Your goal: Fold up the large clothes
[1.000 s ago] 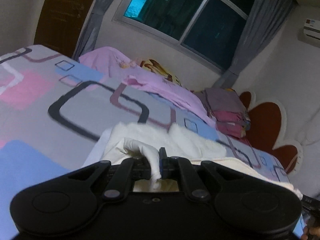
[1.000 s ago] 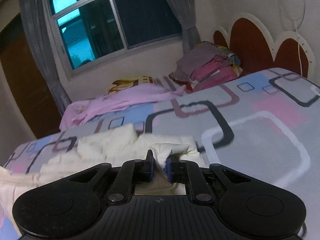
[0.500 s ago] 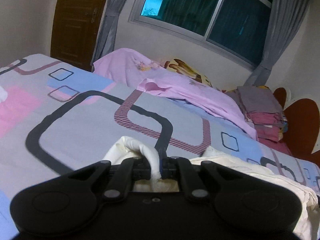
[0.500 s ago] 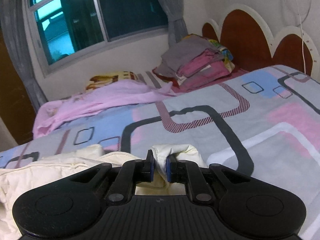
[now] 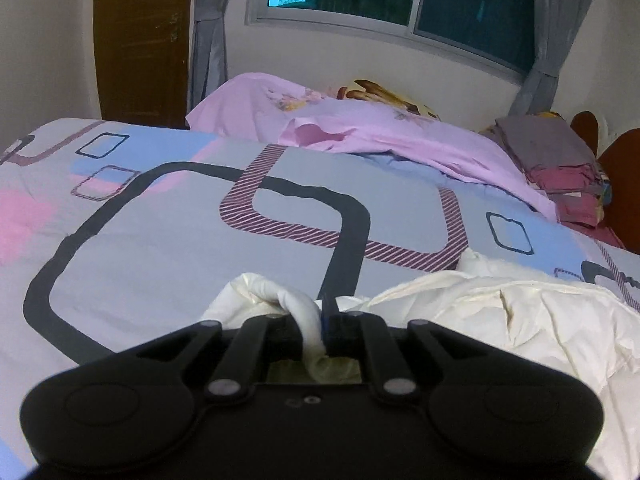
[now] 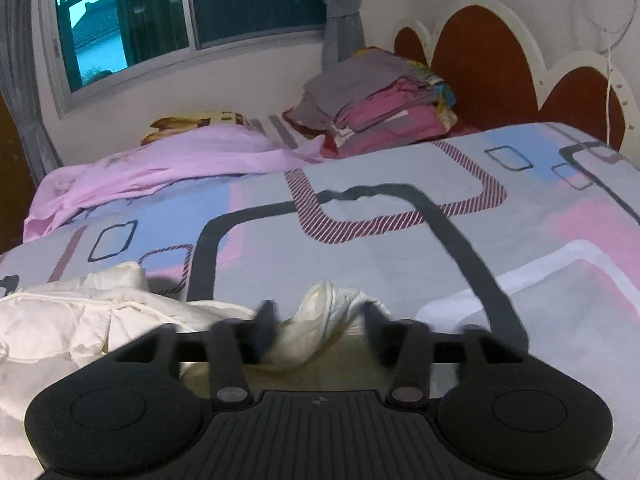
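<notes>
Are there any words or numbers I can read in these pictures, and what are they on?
None can be read.
The right gripper body bears only a tiny round mark, no letters.
The yellow printed pillow shows a picture too blurred to tell any words.
The patterned bedsheet has shapes only, no text.

The white cloth (image 5: 500,312) is soft and thin, full of wrinkles, with a little shine. The left gripper (image 5: 320,320) is black plastic, smooth and matt, with small round metal pins. The right gripper (image 6: 320,320) is the same black plastic, with ridges on its flat top. The bed cover (image 5: 180,240) is smooth matt cloth with printed shapes. At 12 o'clock lies a pink sheet (image 5: 360,140), soft and creased. The door (image 5: 140,40) at 11 o'clock is dark, slightly glossy wood. The window (image 6: 240,0) is shiny glass in a metal frame. The headboard (image 6: 480,60) looks like smooth brown wood.
</notes>
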### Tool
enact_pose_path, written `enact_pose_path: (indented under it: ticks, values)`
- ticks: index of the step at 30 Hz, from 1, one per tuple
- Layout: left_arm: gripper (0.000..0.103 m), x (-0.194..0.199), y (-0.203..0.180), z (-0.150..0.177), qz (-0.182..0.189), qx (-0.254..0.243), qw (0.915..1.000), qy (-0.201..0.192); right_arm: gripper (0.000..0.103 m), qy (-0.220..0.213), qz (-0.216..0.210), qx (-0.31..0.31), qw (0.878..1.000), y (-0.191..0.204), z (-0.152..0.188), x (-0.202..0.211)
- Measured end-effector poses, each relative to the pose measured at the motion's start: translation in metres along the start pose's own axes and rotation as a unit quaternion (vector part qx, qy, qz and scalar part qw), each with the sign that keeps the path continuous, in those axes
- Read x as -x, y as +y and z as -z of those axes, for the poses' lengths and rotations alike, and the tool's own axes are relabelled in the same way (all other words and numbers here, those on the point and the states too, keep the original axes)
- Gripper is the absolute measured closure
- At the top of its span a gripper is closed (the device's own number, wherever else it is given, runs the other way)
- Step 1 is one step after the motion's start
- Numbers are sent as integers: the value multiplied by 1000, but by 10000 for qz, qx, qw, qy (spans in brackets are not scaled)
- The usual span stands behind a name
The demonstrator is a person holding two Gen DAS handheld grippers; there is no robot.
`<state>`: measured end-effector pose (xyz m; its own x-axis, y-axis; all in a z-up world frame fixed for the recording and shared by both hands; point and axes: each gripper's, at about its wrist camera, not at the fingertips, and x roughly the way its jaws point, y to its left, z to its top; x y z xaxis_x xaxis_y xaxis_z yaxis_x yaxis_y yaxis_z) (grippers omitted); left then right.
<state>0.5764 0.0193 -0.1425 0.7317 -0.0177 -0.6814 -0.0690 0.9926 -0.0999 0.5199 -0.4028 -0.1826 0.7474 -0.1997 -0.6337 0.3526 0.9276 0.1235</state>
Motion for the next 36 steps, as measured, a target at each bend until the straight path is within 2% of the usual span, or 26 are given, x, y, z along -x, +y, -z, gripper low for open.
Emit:
enact_pose_path:
  ticks: [1, 3, 6, 7, 8, 9, 10, 12, 16, 23, 28, 33, 36]
  values:
    - [92, 2, 3, -2, 55, 87, 9999, 27, 23, -147, 55, 1, 9999, -2, -2, 6]
    - [90, 8, 9, -7, 128, 282, 9995, 56, 23, -320, -26, -84, 9994, -6, -7, 16]
    - [78, 23, 12, -12, 77, 371, 9993, -49, 23, -561, -170, -254, 9980, -10, -14, 35]
    - [64, 29, 11, -13, 45, 338, 9993, -119, 23, -620, -289, -273, 9973, -9, -15, 43]
    - [34, 36, 10, -13, -22, 300, 9993, -214, 23, -665, -393, -235, 9967, -6, -16, 50]
    - [21, 44, 8, -13, -160, 275, 9989, -345, 23, -696, -474, -174, 9963, -3, -17, 56]
    - [12, 52, 6, -14, -265, 242, 9982, -485, 24, -720, -592, -60, 9956, 3, -17, 62]
    - [14, 64, -1, -14, -250, 39, 9979, -595, 25, -746, -755, 244, 9941, 18, -17, 74]
    - [15, 78, -18, -13, 12, -166, 9995, -281, 36, -697, -1063, 612, 9900, 48, -10, 90]
    - [14, 95, -66, 13, 387, -780, 9959, -224, 37, -666, -1208, 1125, 9840, 95, 13, 98]
    - [14, 81, -86, 30, 341, -996, 9941, -251, 36, -624, -942, 1151, 9869, 109, 25, 78]
    - [13, 46, -86, 42, -38, -1084, 9938, -260, 36, -800, -259, 1486, 9853, 103, 24, 47]
    - [9, 28, -79, 51, -134, -1052, 9940, -268, 36, -500, 116, 1553, 9865, 89, 30, 10]
